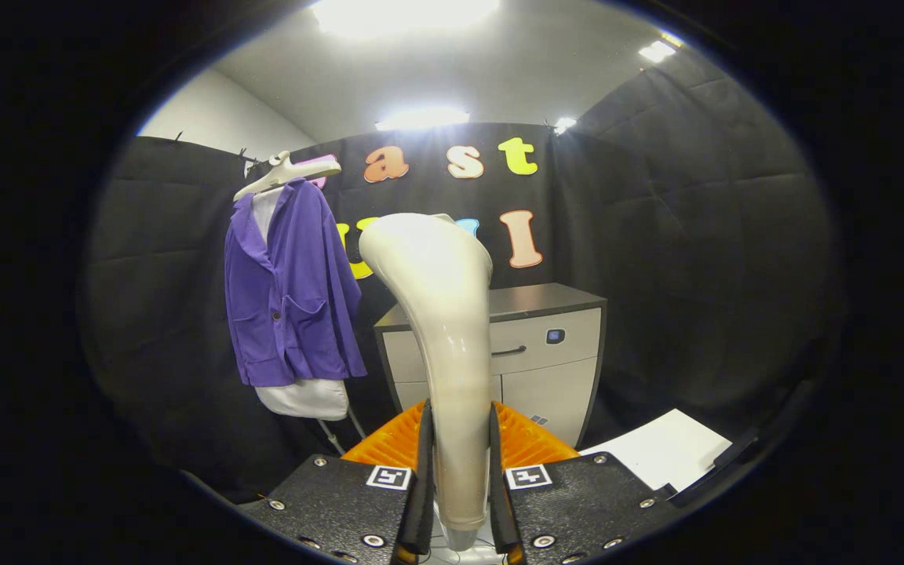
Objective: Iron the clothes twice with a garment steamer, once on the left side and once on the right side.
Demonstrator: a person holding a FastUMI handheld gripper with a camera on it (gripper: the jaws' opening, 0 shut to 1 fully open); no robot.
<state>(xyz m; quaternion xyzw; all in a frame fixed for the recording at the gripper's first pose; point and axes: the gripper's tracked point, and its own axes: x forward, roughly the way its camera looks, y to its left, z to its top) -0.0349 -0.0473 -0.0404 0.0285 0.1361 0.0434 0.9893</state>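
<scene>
The gripper (458, 471) clamps its 2 fingers on a garment steamer (444, 329), held upright before a purple jacket (291, 290) hanging on a hanger (287, 173) beside a cabinet (546, 345).

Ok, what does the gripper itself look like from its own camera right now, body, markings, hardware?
The gripper has two flat, dark, finely textured body plates with rounded corners, fastened with small silver screws. Each plate carries a small square black-and-white fiducial marker near its inner edge. Thin upright fingers rise between the plates, backed by ribbed wedge-shaped parts. No cables or sleeves are visible.
</scene>
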